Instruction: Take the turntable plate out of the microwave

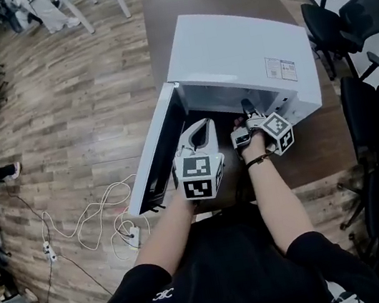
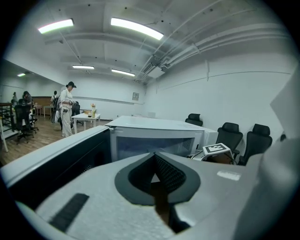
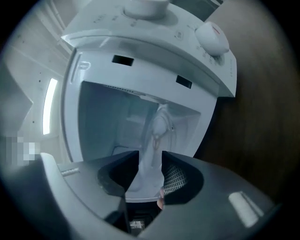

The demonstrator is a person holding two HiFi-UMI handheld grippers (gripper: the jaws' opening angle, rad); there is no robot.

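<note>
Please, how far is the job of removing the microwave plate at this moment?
Done: the door of the white box-shaped microwave is swung open. In hand: the right claw, reaching in, stands open with the clear glass turntable plate edge-on between its jaws, apparently not yet pinched. Still to do: grip the plate and draw it out. The left claw is shut, empty.

I see black office chairs (image 1: 366, 6) at three o'clock, a white cable (image 1: 103, 197) looped on the wooden floor (image 1: 75, 80) at eight, white table legs (image 1: 82, 17) at twelve
</note>
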